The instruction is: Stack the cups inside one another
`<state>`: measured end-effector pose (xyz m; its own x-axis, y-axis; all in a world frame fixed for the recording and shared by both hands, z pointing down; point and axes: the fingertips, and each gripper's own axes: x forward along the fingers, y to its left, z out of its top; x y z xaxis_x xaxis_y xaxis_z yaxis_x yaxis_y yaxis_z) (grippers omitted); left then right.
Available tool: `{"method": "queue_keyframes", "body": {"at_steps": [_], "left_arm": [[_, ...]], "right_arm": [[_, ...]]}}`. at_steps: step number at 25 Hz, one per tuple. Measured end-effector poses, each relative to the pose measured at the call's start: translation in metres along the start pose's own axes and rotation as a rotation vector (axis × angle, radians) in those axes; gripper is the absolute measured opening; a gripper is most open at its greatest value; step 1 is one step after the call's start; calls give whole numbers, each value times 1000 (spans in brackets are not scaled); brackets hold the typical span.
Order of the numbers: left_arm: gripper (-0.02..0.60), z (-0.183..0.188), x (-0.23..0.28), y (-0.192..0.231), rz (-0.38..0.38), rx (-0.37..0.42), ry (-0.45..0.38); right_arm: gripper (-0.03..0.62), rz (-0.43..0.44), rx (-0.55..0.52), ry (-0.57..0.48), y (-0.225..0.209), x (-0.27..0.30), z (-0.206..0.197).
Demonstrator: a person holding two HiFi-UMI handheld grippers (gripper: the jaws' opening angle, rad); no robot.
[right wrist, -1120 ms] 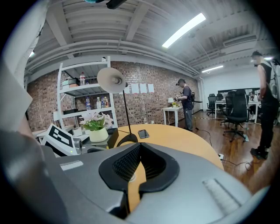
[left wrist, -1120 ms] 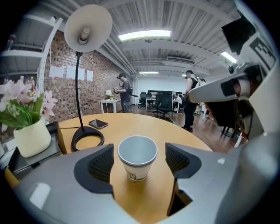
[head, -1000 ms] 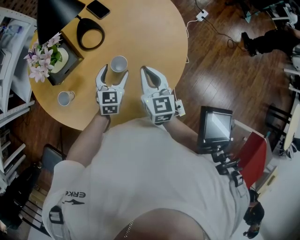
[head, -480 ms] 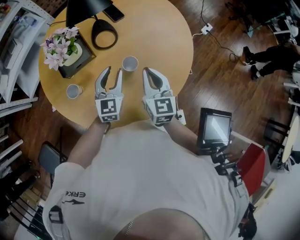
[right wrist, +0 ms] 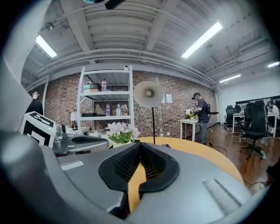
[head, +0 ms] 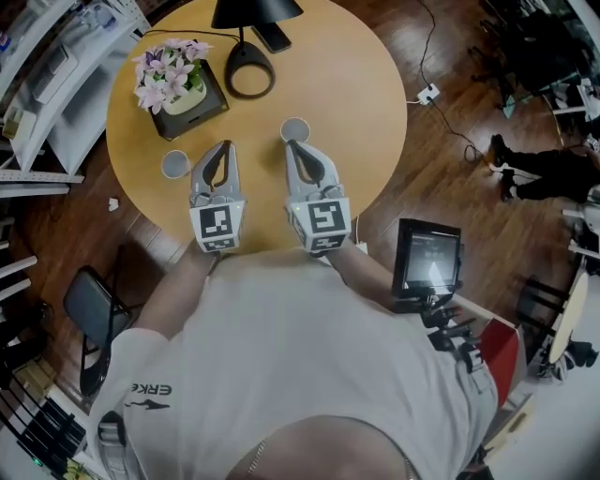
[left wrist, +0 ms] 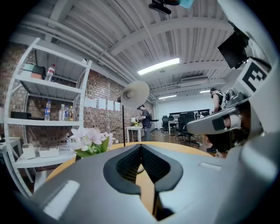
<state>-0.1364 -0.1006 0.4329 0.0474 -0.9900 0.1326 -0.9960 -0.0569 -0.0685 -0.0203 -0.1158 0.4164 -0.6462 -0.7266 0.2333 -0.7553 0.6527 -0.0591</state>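
Your two cups stand apart on the round table point(head: 361, 103), not nested. The right cup point(head: 295, 129) sits mouth up just ahead of the right gripper point(head: 292, 145). The left cup point(head: 174, 164) stands near the table's edge, just beside the left gripper point(head: 224, 147), whose tips lie between the two cups. Both cups are small, pale and round-rimmed.

Your left gripper has just closed its jaws together, with nothing between them. Your right gripper's jaws are also pressed together and empty, its black ribbed pads point(right wrist: 124, 162) meeting.

Beyond the cups are one dark square box point(head: 208, 101) of pink and white flowers point(head: 167, 73), one black lamp point(head: 258, 9) and one dark phone point(head: 274, 37). The tabletop is smooth yellow wood. Off the table, over the dark plank floor, are one monitor point(head: 429, 267) and one chair point(head: 86, 314).
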Motion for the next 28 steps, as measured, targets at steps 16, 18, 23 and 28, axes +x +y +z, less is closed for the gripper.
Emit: {"method": "queue_keyframes", "body": {"at_steps": [16,18,23,28], "left_arm": [[2,-31,-70,158,233,-68,20],[2,-38,-78,175,246,-74,27],[2,-49,-85,203,234,-79,45],[2,-59,-82,214,191,-78,72]], "right_arm": [[15,177,-89,23,128,63,4],[15,188,-98,28,144,72,3],[15,187,-116,53,168,91,-1],[15,167,-128,114,183,105,-20]]}}
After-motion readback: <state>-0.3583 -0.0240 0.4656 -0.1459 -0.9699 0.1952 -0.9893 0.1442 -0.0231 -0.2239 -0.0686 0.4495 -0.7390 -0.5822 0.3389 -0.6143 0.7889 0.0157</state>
